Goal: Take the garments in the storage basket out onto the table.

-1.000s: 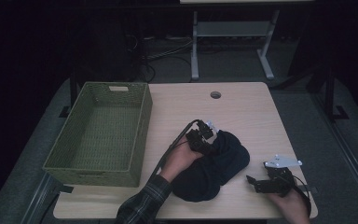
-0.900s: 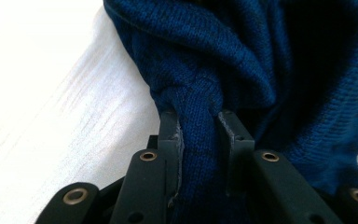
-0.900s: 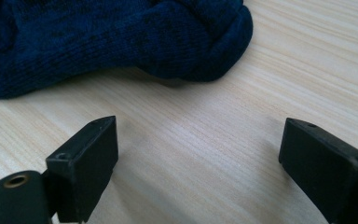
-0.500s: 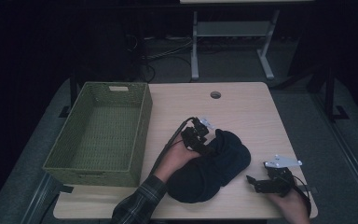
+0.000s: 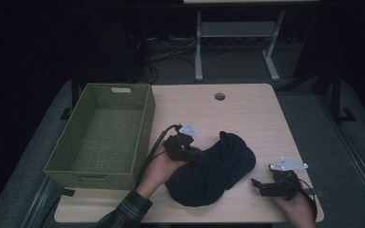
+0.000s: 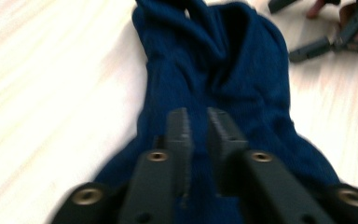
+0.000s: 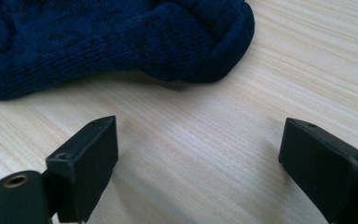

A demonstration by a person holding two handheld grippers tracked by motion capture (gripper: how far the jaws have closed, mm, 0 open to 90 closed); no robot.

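Cloth: a dark navy knitted garment (image 5: 216, 166), bunched into a soft heap, lying on the front half of the light wooden table (image 5: 247, 109), a bit right of the middle. In the left gripper view (image 6: 223, 79) you can see folds and a rolled edge at its far end.

Left gripper: the black two-jaw gripper (image 5: 190, 153) in the person's left hand (image 5: 159, 168) sits at the left edge of the heap. In its own view (image 6: 200, 123) the jaws have just been closing and now stand nearly together, a narrow slit left between them, right over the navy knit. Can't tell whether any fabric is actually pinched in there.

Right gripper: the other black gripper (image 5: 259, 185) rests low near the front right corner of the table, held in the right hand (image 5: 297, 206), a grey three-cornered plate on top. Its own view (image 7: 198, 154) has the jaws spread wide, bare wood between them, nothing gripped. The navy knit (image 7: 121, 37) lies just ahead of them, not touching.

Basket: an olive-green woven rectangular basket (image 5: 145, 118) stands along the left side of the table, close to the left hand, apart from the garment.

Sleeve: a plaid sleeve (image 5: 128, 213) comes in at the bottom edge.

Table detail: a small round hole (image 5: 219, 96) near the far edge.
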